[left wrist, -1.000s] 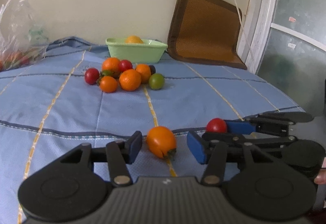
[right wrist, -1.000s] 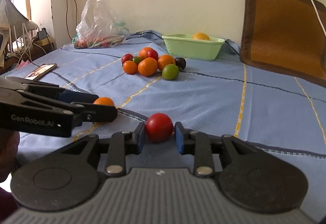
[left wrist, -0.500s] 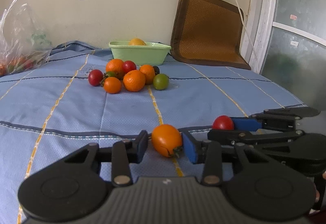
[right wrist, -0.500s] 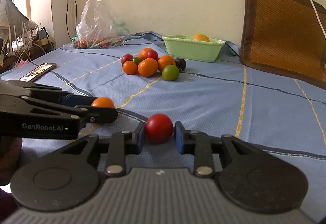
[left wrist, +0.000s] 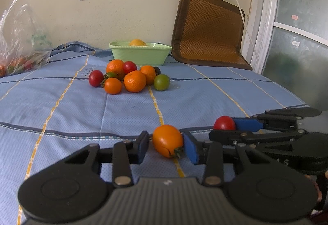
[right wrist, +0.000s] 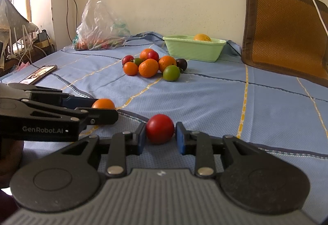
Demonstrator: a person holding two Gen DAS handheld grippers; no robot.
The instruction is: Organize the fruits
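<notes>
My left gripper is shut on an orange tomato low over the blue bedspread, with a blue pad on either side of it. Just to its right, my right gripper is shut on a round red tomato. Each gripper shows side-on in the other's view: the right gripper with the red tomato, the left gripper with the orange tomato. Farther back lies a pile of fruit: oranges, tomatoes, a green one. Behind it a green bowl holds one orange.
A clear plastic bag of produce sits at the far left by the wall. A phone lies near the bed's left edge. A brown woven cushion leans on the wall at the right, beside a glass door. The bedspread ends at the right.
The left gripper's jaws came together around the orange tomato, which was lying loose between them. The right gripper stayed still with the red tomato.
</notes>
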